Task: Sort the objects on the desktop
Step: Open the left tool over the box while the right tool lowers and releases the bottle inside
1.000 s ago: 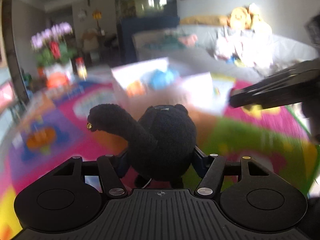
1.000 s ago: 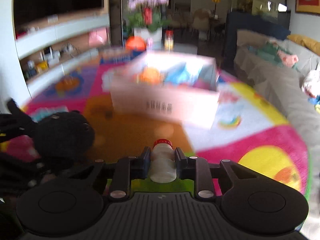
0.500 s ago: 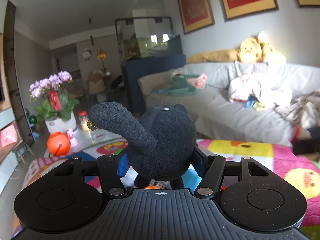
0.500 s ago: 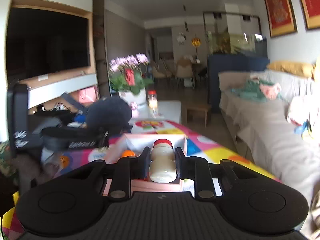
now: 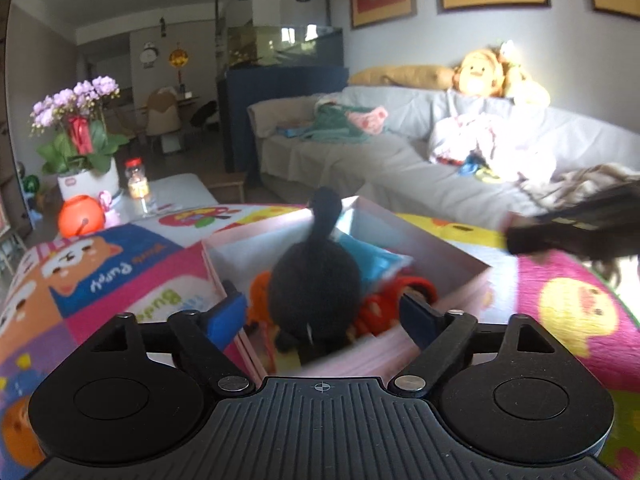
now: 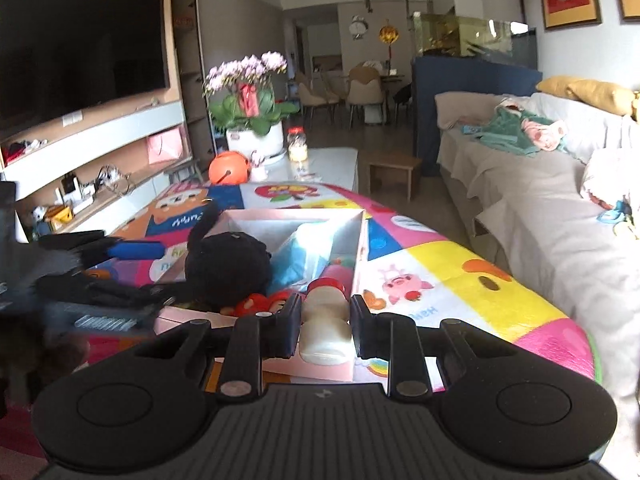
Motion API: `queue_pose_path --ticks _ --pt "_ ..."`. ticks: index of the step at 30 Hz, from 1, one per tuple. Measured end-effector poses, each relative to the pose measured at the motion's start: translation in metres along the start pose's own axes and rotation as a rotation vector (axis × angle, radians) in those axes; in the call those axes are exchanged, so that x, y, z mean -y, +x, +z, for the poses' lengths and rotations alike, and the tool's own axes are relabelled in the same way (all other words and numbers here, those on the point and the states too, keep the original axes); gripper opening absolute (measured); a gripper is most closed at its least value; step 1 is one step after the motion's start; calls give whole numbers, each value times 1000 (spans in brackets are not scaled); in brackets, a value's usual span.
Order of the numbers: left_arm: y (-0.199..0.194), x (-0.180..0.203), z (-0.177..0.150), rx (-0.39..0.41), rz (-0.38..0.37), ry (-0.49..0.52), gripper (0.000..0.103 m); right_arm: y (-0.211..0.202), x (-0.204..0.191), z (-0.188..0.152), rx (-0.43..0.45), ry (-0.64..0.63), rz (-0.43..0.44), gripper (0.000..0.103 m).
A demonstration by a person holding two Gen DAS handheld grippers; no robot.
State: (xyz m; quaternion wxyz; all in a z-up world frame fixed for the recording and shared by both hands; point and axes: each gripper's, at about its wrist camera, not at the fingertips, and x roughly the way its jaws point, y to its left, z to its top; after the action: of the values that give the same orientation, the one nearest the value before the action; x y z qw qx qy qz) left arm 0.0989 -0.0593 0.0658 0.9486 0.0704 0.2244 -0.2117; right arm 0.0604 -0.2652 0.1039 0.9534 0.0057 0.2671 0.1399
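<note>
A black plush toy (image 5: 314,280) sits in the pink open box (image 5: 460,258), free between the spread blue-padded jaws of my left gripper (image 5: 324,312), which is open. The plush also shows in the right wrist view (image 6: 228,266), at the near left of the box (image 6: 360,240). My right gripper (image 6: 325,316) is shut on a small white bottle with a red cap (image 6: 325,328) and holds it over the box's near edge. The box holds a blue item (image 6: 300,256), a red toy (image 5: 396,296) and an orange toy (image 5: 260,292).
The box stands on a colourful cartoon play mat (image 6: 460,280) over a table. A grey sofa (image 6: 540,208) runs along the right. An orange ball (image 6: 229,167), a flower pot (image 6: 252,136) and a jar (image 6: 298,148) stand on the far table. The right gripper's body (image 5: 580,228) shows in the left view.
My left gripper opened and let go of the black plush, which dropped into the box. Both grippers tilted down toward the box; the right one still holds the bottle.
</note>
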Motion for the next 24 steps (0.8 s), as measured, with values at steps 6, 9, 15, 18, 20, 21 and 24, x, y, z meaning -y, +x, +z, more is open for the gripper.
queue_pose_path --ticks 6,9,15,18,20,21,24 --pt "-26 -3 -22 10 33 -57 95 31 -21 42 39 -44 40 25" --pt "-28 -7 -36 -11 55 -77 95 57 -33 80 53 -45 66 26" --pt "-32 -30 -57 -37 88 -174 97 83 -67 112 111 -89 11 41" --pt "-31 -36 -61 -31 73 -223 97 87 -93 108 101 -131 65 41" --pt "-33 -36 -61 -19 58 -224 98 100 -111 100 34 -175 99 39" --pt "-35 -35 -62 -12 58 -216 98 110 -119 94 -14 -196 108 36" --pt "-41 -32 -61 9 70 -195 100 139 -133 77 -129 -271 54 28"
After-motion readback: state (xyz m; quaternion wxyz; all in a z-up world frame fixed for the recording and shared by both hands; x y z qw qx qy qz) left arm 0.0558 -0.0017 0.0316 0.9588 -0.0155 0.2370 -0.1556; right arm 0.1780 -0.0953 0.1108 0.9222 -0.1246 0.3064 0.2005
